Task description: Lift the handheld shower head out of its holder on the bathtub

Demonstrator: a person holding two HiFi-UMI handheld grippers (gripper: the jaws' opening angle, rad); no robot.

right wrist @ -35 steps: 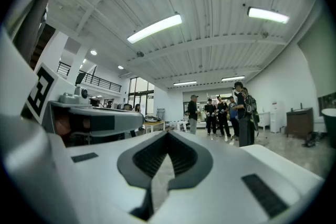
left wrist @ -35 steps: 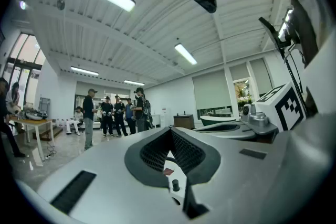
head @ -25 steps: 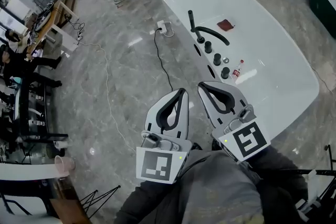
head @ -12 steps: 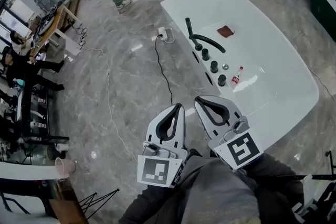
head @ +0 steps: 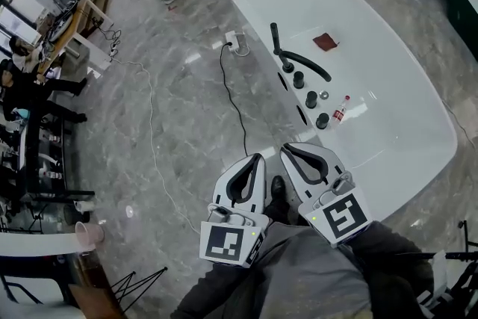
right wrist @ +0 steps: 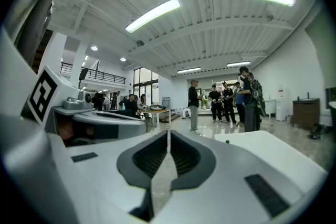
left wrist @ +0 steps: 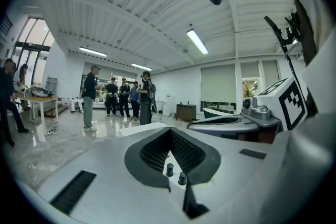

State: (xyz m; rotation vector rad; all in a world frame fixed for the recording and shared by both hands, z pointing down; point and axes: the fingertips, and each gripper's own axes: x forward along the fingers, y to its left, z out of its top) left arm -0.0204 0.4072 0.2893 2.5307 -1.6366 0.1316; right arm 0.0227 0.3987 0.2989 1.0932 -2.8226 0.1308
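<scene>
While you hold them by the bathtub's [head: 252,2] near end, left gripper [head: 258,157] and right gripper [head: 284,149] have fingers clenched, empty; the shower head [head: 274,35] stands upright on the tub's long left rim, well apart.

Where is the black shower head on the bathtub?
In the head view, the shower head stands upright on the left rim of the bathtub. It is at the far end of the row of black knobs, right beside the curved spout.
</scene>
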